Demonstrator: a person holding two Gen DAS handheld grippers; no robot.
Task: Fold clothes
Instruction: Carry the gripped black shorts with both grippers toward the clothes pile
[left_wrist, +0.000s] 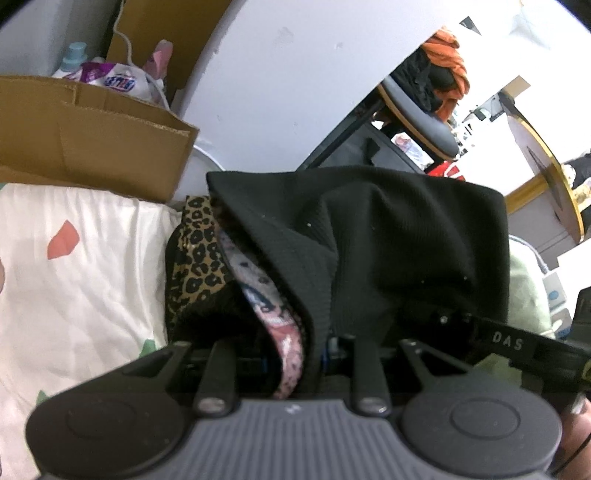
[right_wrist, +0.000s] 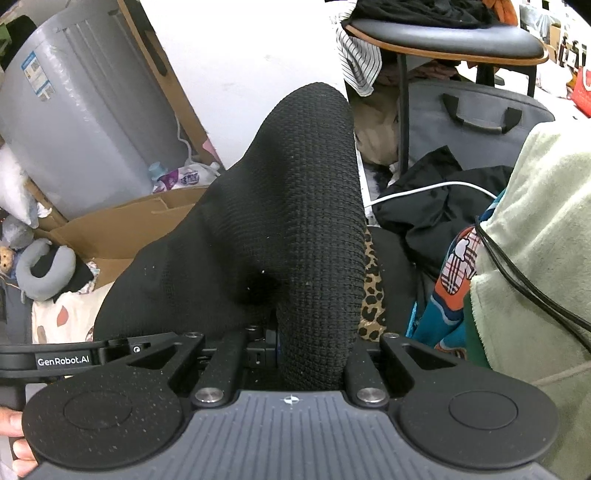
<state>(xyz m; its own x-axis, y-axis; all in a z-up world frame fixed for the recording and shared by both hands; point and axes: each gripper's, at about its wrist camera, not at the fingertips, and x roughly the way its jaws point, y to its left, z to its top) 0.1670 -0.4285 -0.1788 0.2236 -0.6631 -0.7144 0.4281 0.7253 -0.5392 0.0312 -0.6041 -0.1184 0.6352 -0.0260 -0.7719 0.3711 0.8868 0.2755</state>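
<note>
A black knit garment lies draped over my left gripper and hides its fingertips. Its folds run down into the jaws, which are shut on it. In the right wrist view the same black garment rises in a thick bunched roll from my right gripper, also shut on it with the fingertips covered. Under the garment lie a leopard-print cloth and a pink patterned cloth. The leopard-print cloth shows again just right of the roll.
A white sheet with coloured shapes lies left, a cardboard box behind it. A pale green fleece with a black cable fills the right. A grey bag, a dark clothes heap and a stool stand behind.
</note>
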